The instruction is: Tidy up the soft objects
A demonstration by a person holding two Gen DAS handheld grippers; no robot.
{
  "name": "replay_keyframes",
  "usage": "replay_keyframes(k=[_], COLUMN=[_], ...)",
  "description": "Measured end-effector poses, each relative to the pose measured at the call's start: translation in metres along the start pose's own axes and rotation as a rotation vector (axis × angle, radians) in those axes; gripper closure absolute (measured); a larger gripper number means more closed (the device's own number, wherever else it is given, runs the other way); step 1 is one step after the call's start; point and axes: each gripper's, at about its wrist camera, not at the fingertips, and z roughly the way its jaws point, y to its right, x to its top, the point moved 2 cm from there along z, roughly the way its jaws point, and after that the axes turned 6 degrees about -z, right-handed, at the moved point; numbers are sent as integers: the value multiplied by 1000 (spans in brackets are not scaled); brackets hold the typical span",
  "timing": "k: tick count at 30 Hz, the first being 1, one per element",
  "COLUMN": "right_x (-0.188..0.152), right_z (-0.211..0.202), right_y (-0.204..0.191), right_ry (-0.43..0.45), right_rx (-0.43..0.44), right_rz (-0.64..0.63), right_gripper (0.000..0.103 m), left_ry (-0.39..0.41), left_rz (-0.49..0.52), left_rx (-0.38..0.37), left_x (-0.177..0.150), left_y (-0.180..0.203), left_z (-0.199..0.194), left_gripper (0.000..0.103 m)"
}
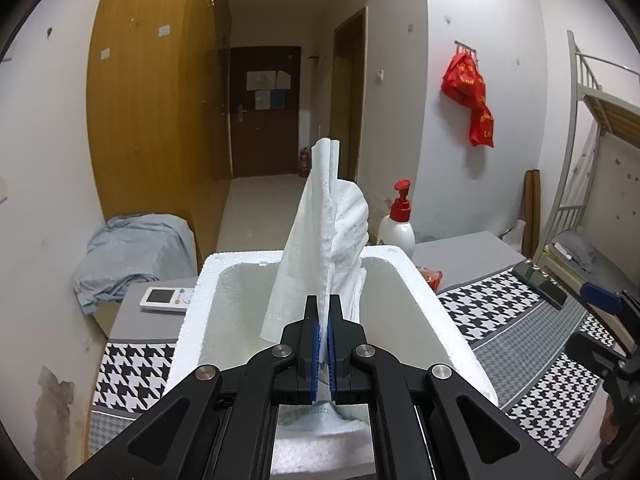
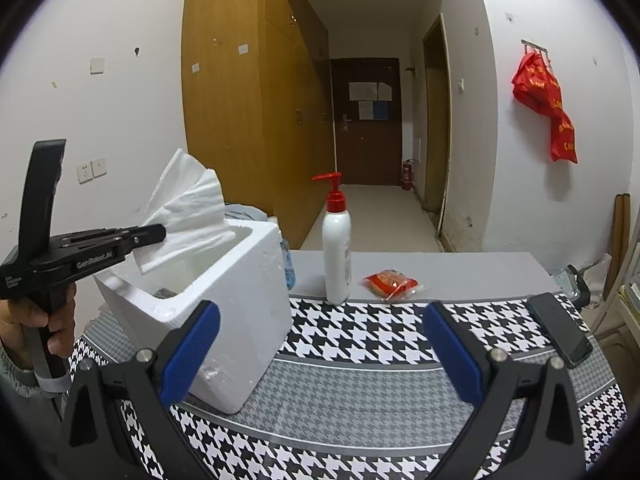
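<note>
A folded white towel point(image 1: 320, 232) stands up from between the blue pads of my left gripper point(image 1: 323, 304), which is shut on it just above the open white foam box point(image 1: 428, 300). In the right wrist view the same towel point(image 2: 188, 208) fans out over the foam box point(image 2: 248, 312), pinched by the left gripper point(image 2: 160, 233) that a hand holds at the left. My right gripper point(image 2: 320, 344) is open, its blue pads wide apart with nothing between them, above the houndstooth cloth to the right of the box. Something dark lies inside the box.
A white pump bottle point(image 2: 337, 264) with a red top and a red snack packet point(image 2: 392, 283) sit behind the box on the houndstooth tablecloth point(image 2: 360, 400). A black phone point(image 2: 560, 328) lies at the right. A remote point(image 1: 166, 299) rests left of the box, near a blue cloth heap point(image 1: 132, 252).
</note>
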Motion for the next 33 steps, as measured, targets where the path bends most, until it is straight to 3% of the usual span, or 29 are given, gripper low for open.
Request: replay_keyframes(k=[2,3,5,7,9,15,20,33], right_x=[-1,-2,-4,-5,-5,-4,-4,-4], right_z=[-1,-1,-2,-3,-5,-13,-23,-70], right_y=[2,3,6,7,8,9,8,-7], right_ry=[0,0,0,1,4,16,31,97], right_rx=[-2,-2,-4,-6,-9,-12,-12,1], right_rz=[4,7,14,18,22,27,30,32], right_gripper=[1,1,1,1,1,1,1,1], left_ry=[-3,-3,5,34,70,113,123,238], left_rz=[6,11,15,7,2,-11,-7,10], left_rx=[8,12,25,36,51,36,20,-1], left_x=[0,0,1,1,2,0,-3,-23], left_y=[2,2,4,3,3,5,13,38], left_z=[3,4,3,-2,-9,-25,-42,-116], left_gripper=[97,90,64,25,16,6,6,1])
